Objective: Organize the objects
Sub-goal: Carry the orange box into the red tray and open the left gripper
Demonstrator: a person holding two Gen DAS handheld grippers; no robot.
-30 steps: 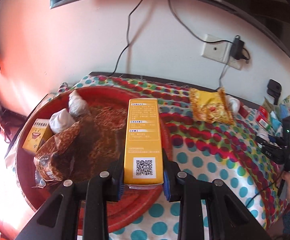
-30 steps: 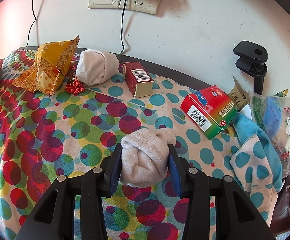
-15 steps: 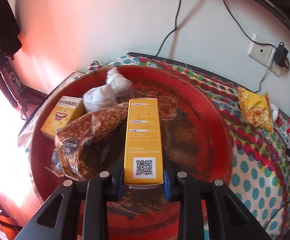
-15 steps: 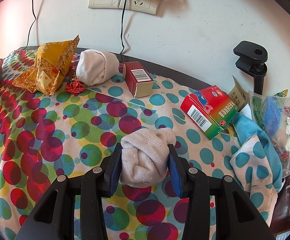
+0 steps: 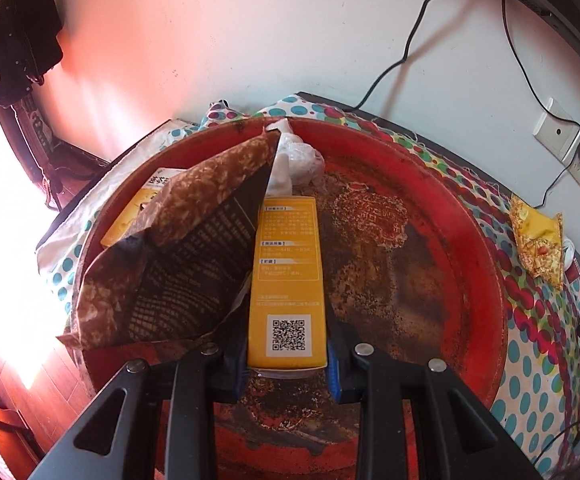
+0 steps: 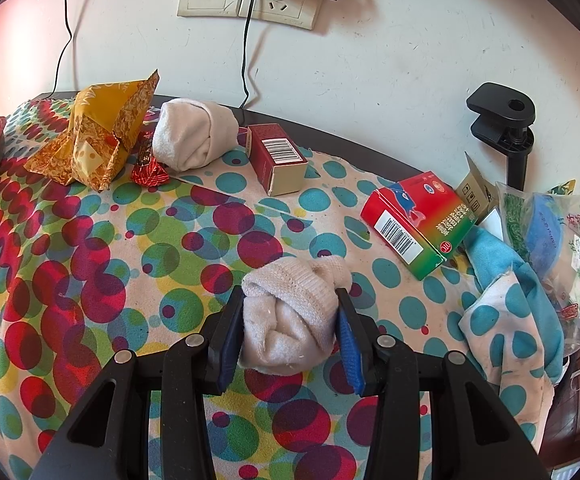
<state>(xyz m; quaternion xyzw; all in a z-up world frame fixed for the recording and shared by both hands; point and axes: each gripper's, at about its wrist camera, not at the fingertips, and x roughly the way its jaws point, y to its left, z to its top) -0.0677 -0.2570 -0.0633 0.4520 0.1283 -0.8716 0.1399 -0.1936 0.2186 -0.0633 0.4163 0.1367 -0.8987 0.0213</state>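
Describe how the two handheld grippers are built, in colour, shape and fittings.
Both the left gripper and right gripper look alike: matte black angular frames with triangular cut-outs, silver round screw heads, and blue pads lining the inner finger faces. No cables, markings or sleeves show.

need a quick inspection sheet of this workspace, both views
surface: polka-dot cloth over the table; worn red tray at its end
job's things: yellow box over the tray; rolled sock above the cloth; brown snack bag, another yellow box and white bundles in the tray
clutter: second sock roll, dark red box, red-green box, yellow packet, red candy, plastic bag
grippers: left hand-held gripper shut on yellow box; right hand-held gripper shut on rolled sock
cables: black leads from wall sockets
surroundings: white wall, black clamp, wood floor
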